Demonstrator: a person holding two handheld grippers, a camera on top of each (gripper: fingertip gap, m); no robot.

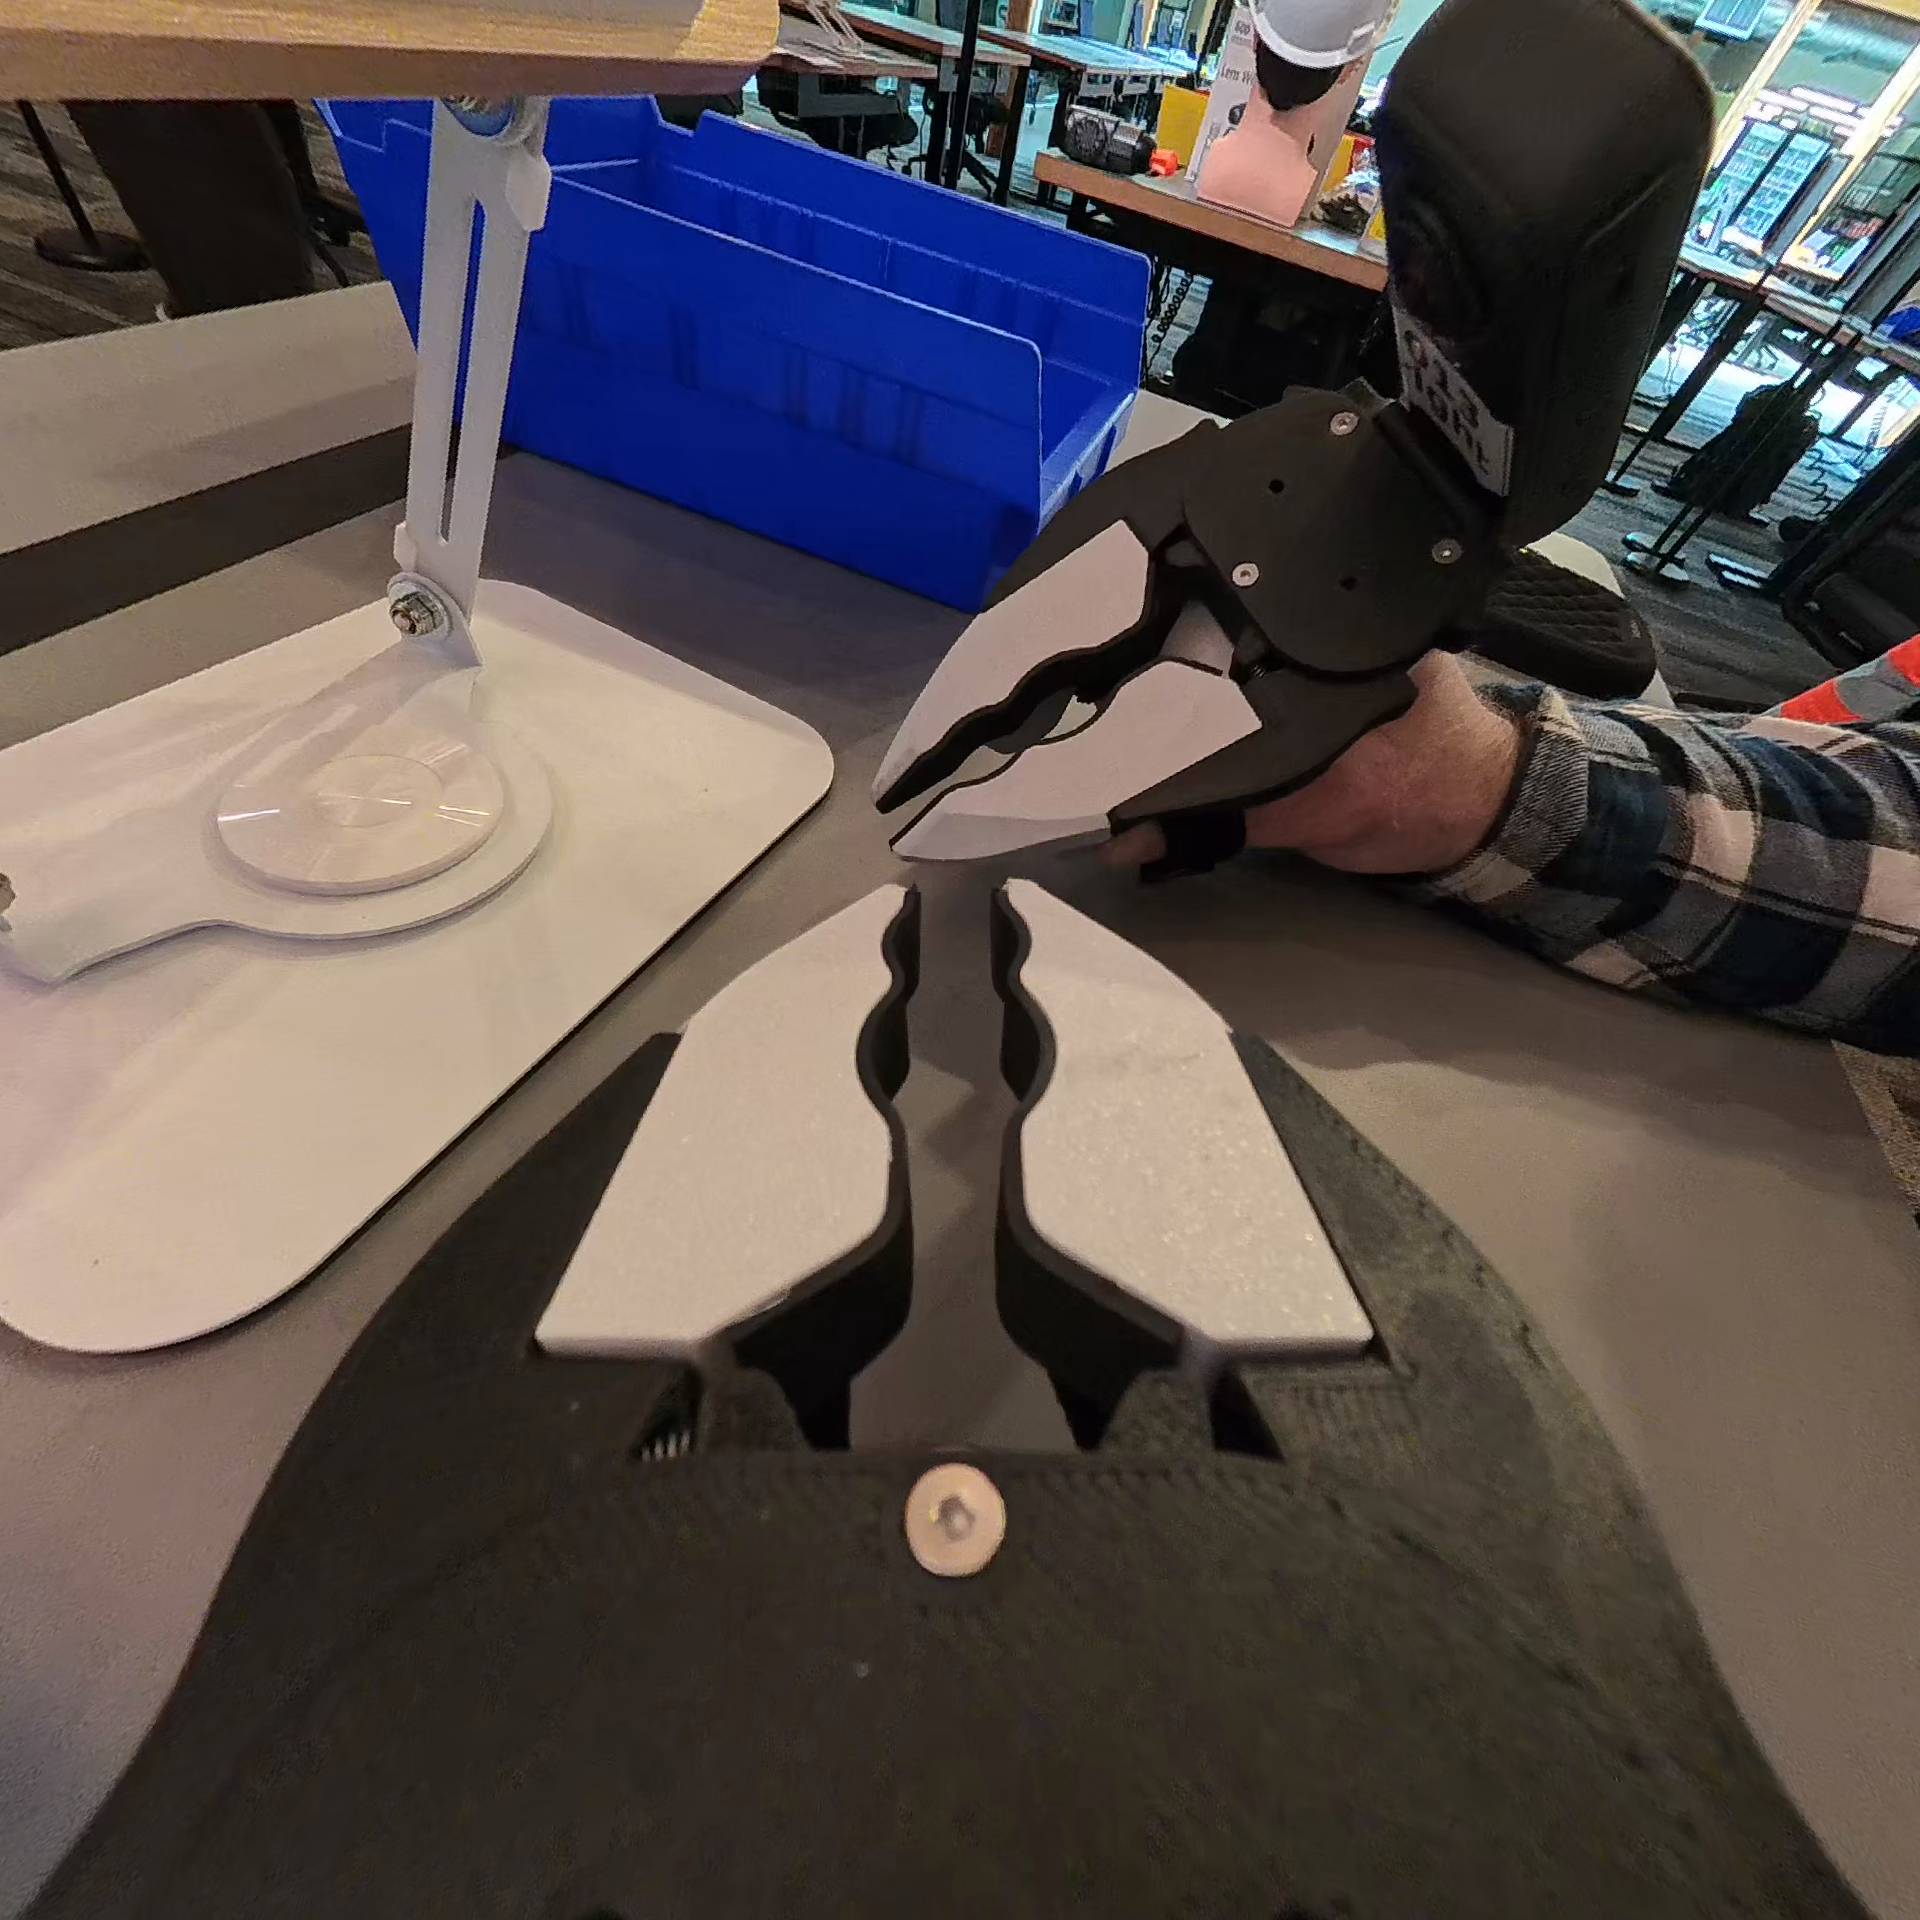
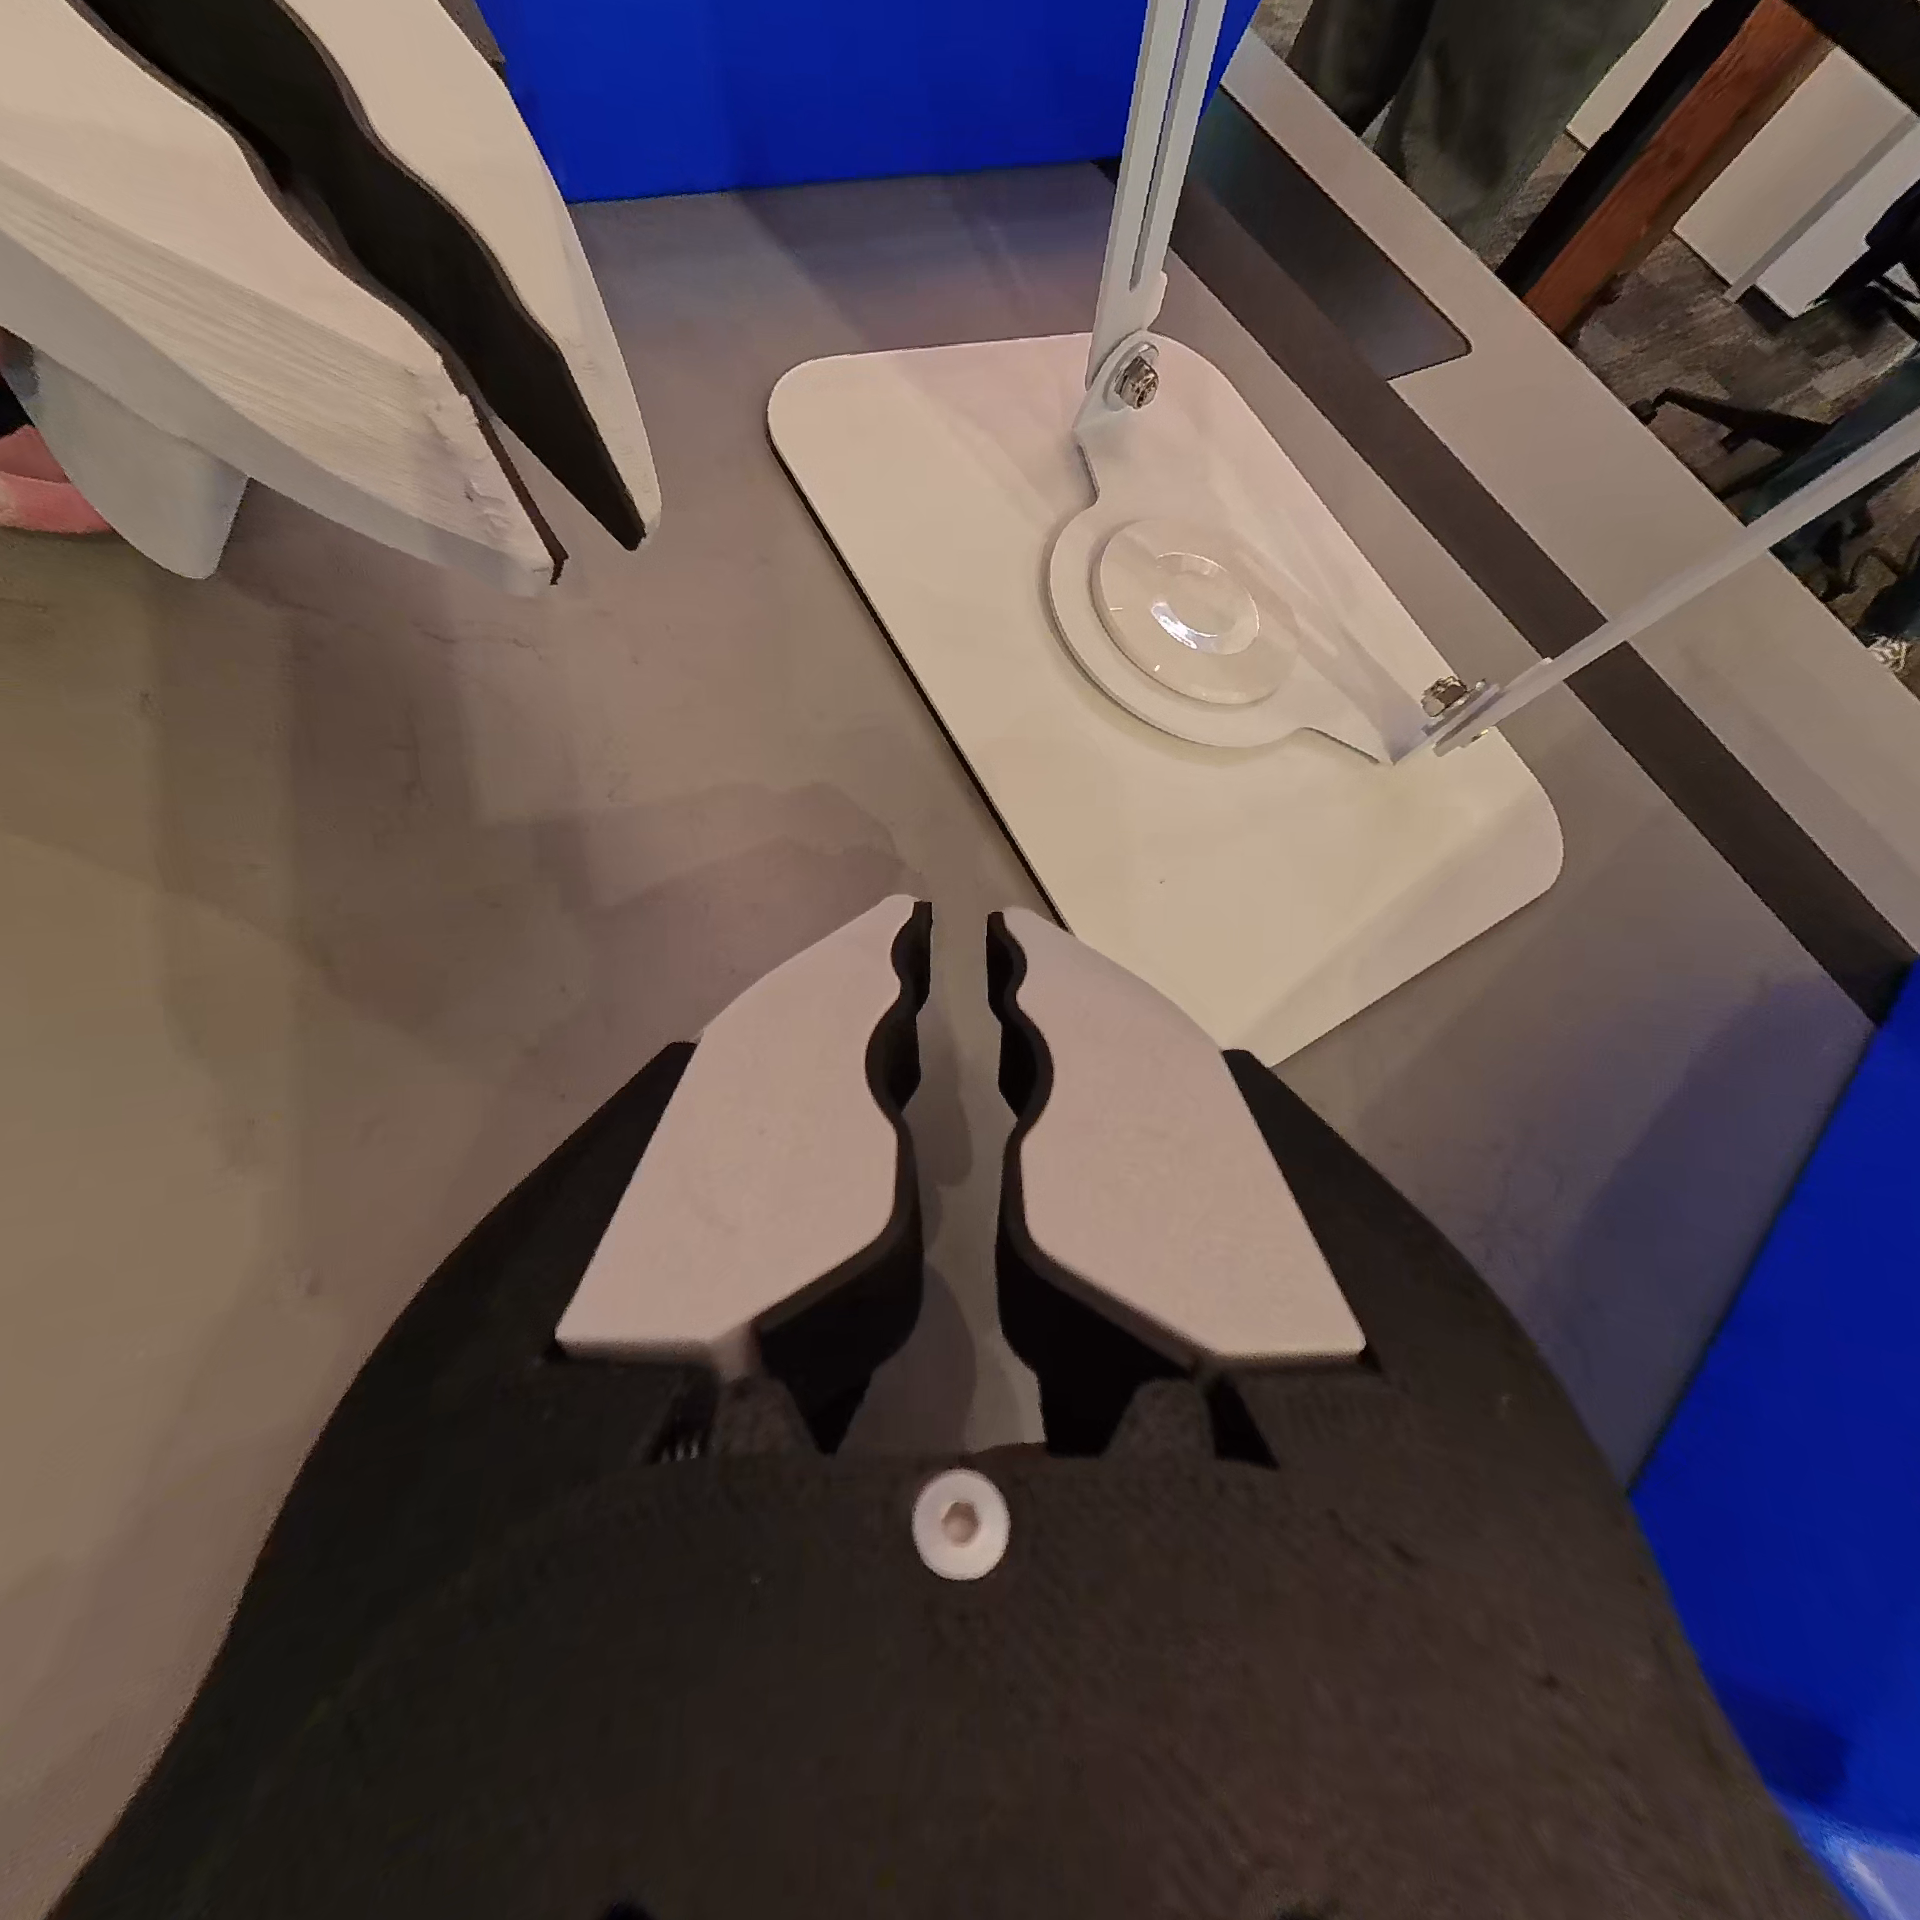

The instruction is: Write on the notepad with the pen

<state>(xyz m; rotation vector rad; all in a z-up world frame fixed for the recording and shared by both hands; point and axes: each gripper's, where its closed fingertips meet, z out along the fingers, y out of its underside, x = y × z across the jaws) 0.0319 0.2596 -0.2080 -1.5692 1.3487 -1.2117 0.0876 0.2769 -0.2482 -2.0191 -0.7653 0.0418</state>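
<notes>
No pen and no notepad show in either view. My left gripper (image 1: 956, 904) hovers low over the grey table (image 1: 1351, 1143), its jaws a little apart with only table surface between them. It also shows in the right wrist view (image 2: 592, 540) at the upper left, tips slightly apart with nothing between them. My right gripper (image 2: 958, 920) is over the table beside the white stand base (image 2: 1247, 883), jaws a little apart and empty. In the left wrist view my right gripper (image 1: 894, 826) is held by a hand in a plaid sleeve, just beyond my left fingertips.
A white stand base (image 1: 364, 987) with an upright arm (image 1: 457, 395) carries a wooden board (image 1: 364, 42) overhead. A blue plastic bin (image 1: 831, 395) stands behind it. The bin also shows at the right edge of the right wrist view (image 2: 1787, 1351). Desks and chairs fill the room behind.
</notes>
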